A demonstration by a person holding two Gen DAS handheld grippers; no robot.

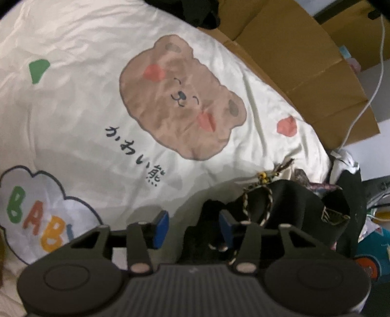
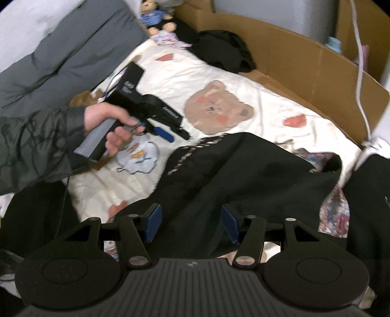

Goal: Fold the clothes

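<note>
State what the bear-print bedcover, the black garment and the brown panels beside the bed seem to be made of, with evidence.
Bear-print bedcover: soft woven cloth, slight sheen, fine wrinkles. Black garment: matte fabric, possibly knit; drapes in folds. Brown panels: corrugated cardboard, likely; dull, stiff, creased.

a cream quilt printed with a brown bear face, red hearts and a "baby" cloud covers the bed. brown cardboard stands along its far edge. a white cable hangs over the cardboard. a grey pillow lies at the head, just beside a small teddy bear.
</note>
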